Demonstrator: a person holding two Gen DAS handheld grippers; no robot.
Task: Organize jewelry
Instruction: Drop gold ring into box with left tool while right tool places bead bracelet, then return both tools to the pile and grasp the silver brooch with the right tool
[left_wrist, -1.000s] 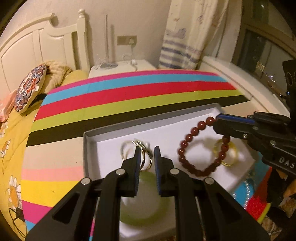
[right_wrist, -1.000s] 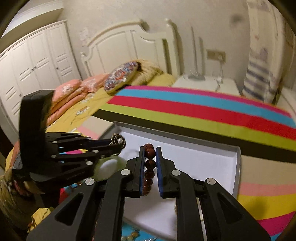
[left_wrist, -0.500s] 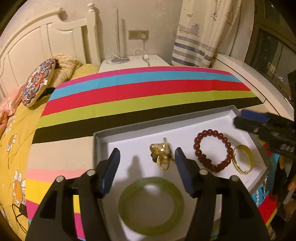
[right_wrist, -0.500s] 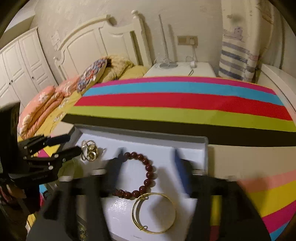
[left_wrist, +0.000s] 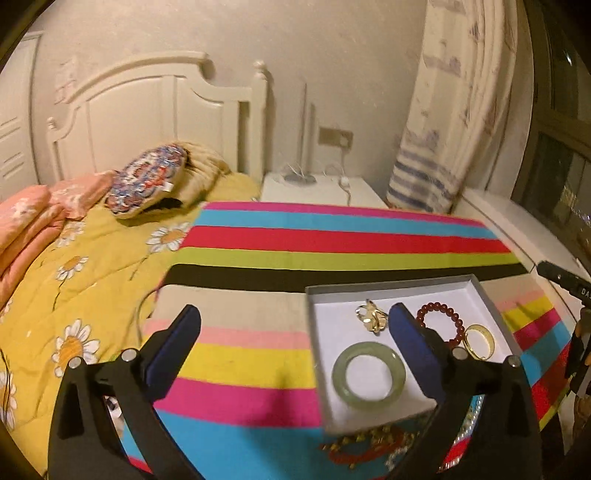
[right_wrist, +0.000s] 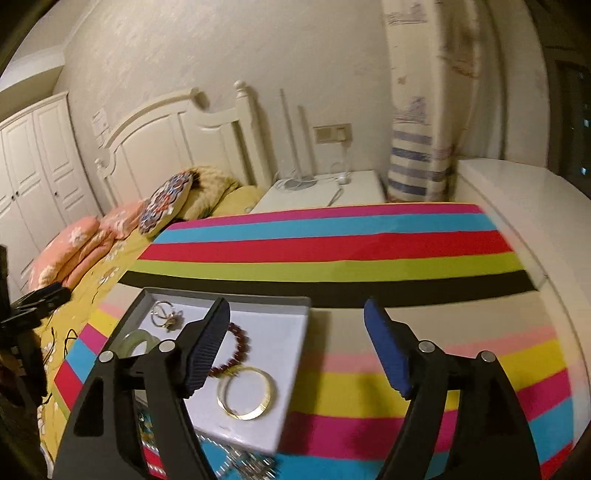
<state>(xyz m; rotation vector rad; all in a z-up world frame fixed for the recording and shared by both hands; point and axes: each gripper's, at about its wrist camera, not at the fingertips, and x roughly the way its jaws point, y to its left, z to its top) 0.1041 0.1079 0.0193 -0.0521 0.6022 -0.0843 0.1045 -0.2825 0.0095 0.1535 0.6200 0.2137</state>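
Jewelry lies in a shallow grey tray (left_wrist: 391, 287) with a white floor, at the lower right of the left wrist view and the lower left of the right wrist view, on a striped cloth (left_wrist: 332, 236) spread over the bed. Inside the tray sit a pale green bangle (left_wrist: 368, 374), a cluster of gold rings (left_wrist: 372, 318), a dark red bead bracelet (left_wrist: 439, 317) and a gold bangle (right_wrist: 246, 392). The bead bracelet and gold bangle lie just beside each other; whether they touch cannot be told. More beads and chains (left_wrist: 364, 445) lie on the cloth below the tray's near edge, blurred.

Left gripper (left_wrist: 295, 332) hovers with its jaws spread wide and opening, nothing between the pads. Right gripper (right_wrist: 297, 339) likewise has its jaws well apart and opening, holding nothing; its left finger (right_wrist: 207, 343) overlaps the bead bracelet in the picture.

At the right edge of the left wrist view, part of the other gripper's black body shows white letters "DA", cut off. A patterned cushion (left_wrist: 147, 184) rests near the white headboard (left_wrist: 147, 110) at upper left.
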